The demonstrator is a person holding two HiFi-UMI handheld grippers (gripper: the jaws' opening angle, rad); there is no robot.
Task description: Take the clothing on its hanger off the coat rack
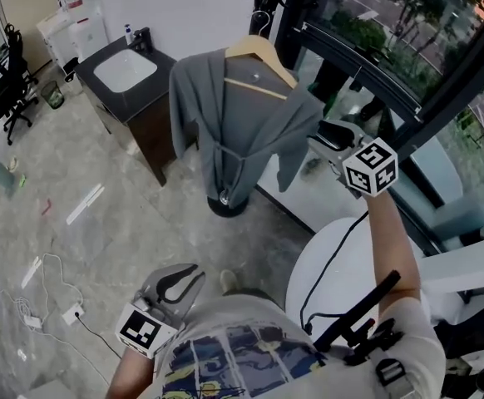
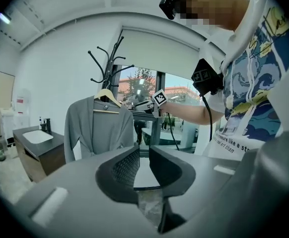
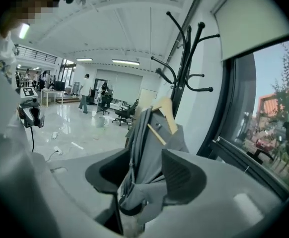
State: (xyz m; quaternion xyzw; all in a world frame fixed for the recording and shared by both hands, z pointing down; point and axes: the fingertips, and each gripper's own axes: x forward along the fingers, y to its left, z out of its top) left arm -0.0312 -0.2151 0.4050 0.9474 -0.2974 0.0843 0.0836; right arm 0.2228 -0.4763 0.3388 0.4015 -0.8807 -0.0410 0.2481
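Now | robe [image 1: 242,127] on hanger [image 1: 259,52] at 10 o'clock from right gripper [image 1: 327,133], long axis vertical | right nearer, jaws released, robe between | left gripper [image 1: 178,283] released, empty.

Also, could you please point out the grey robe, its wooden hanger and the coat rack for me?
grey robe [image 1: 246,131], head view, its broad middle.
wooden hanger [image 1: 263,52], head view, its sloping shoulder.
coat rack [image 3: 186,73], right gripper view, its black pole.
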